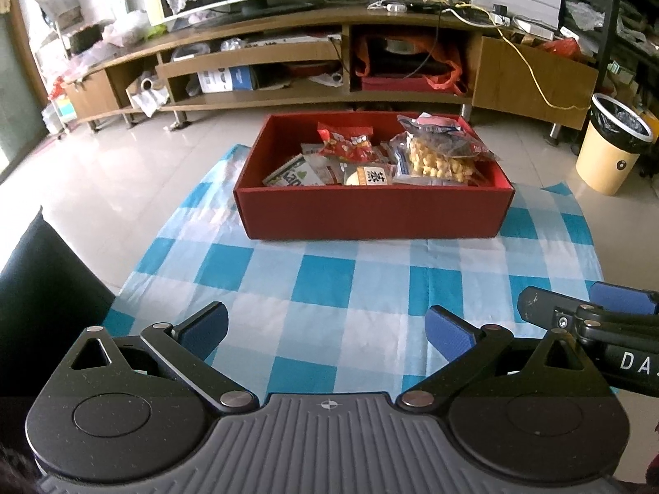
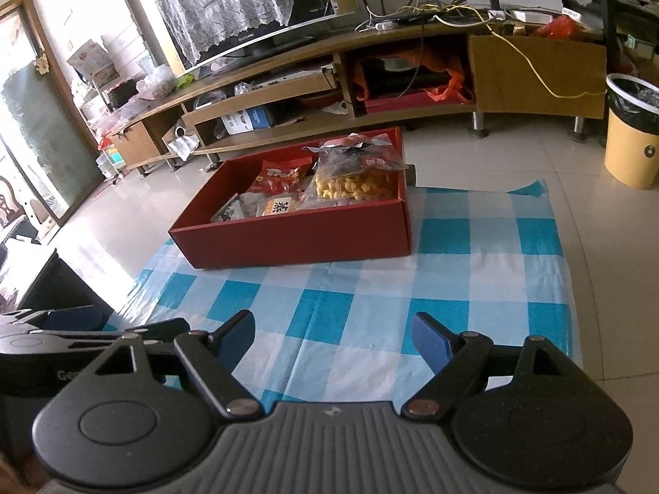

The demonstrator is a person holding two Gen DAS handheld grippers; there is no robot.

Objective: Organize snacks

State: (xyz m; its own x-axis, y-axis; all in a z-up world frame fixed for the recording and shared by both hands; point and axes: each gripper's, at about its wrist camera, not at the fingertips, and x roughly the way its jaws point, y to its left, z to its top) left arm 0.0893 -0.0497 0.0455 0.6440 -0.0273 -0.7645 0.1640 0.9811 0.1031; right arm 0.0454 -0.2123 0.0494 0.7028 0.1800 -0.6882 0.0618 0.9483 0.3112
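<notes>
A red box [image 1: 370,214] [image 2: 296,238] stands on a blue and white checked cloth [image 1: 329,288] [image 2: 370,288] on the floor. Several snack packs lie inside it: a red bag [image 1: 350,142] [image 2: 284,175], a clear bag of yellow puffs [image 1: 440,156] [image 2: 354,183] and small flat packs [image 1: 366,175] [image 2: 280,206]. My left gripper [image 1: 327,329] is open and empty, low over the near cloth. My right gripper [image 2: 333,337] is open and empty beside it; it also shows at the right edge of the left wrist view [image 1: 585,308].
A long wooden TV stand [image 1: 313,61] [image 2: 370,66] with a screen and clutter runs behind the box. A yellow bin [image 1: 609,144] [image 2: 634,131] stands at the right. A dark piece of furniture [image 1: 37,288] sits at the left by the cloth.
</notes>
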